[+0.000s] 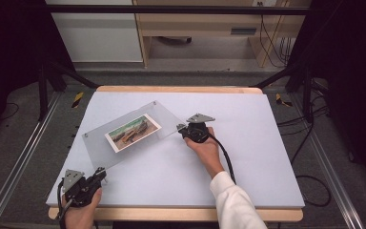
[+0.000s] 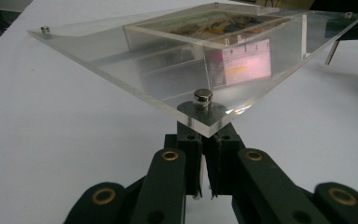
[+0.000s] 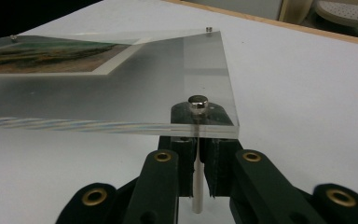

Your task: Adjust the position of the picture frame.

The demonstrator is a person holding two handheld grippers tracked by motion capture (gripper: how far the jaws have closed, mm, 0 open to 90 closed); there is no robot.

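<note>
1. The left gripper (image 2: 204, 161) has its fingers (image 2: 189, 154) fully closed on the standoff leg under the near corner of the acrylic frame (image 1: 124, 136).
2. The right gripper (image 3: 199, 161) is clamped on the leg (image 3: 196, 186) at the opposite corner.
3. The frame is held just above the surface (image 1: 248, 157); both corners should be kept level and moved together.

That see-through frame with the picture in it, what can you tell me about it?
The clear acrylic frame is a rectangular transparent panel sandwiching a landscape photo, with small metal studs at its corners. It sits raised above the white table on thin legs, each gripper's jaws closed on a leg under opposite corners.
</note>
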